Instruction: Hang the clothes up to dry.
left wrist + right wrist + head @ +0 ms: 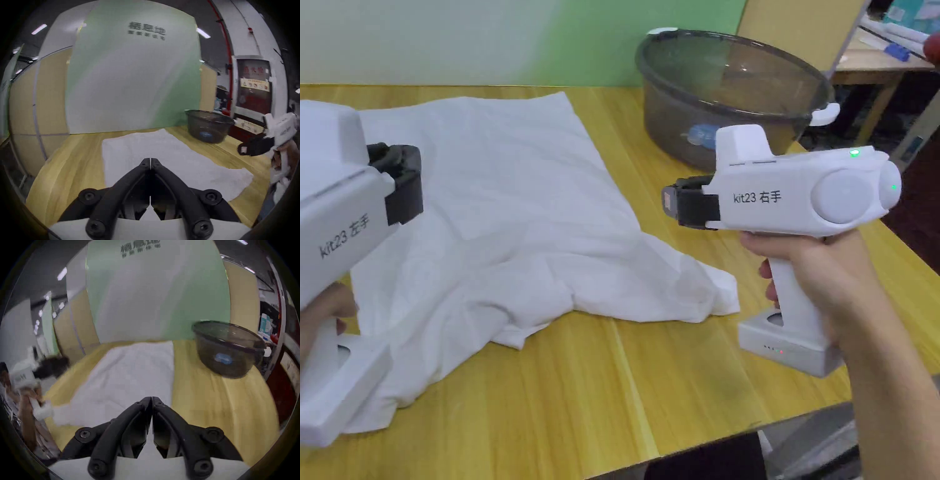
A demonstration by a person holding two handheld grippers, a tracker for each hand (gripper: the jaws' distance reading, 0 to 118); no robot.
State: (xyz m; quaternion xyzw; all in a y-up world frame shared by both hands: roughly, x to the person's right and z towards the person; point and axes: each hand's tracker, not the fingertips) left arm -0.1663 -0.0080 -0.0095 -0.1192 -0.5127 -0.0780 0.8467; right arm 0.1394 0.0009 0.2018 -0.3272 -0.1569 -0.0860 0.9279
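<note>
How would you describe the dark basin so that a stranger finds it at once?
Start at the yellow wooden table before the green wall. Beyond the white garment, at the far right, stands the basin. It alone is round, smoky and see-through, with white handle tabs.

The shirt is white cloth, matt and softly creased. The table is yellowish wood with a smooth, faintly shiny finish. The basin is dark see-through plastic, glossy. The right gripper has a smooth white plastic shell and matt black jaws; the left gripper looks alike.
</note>
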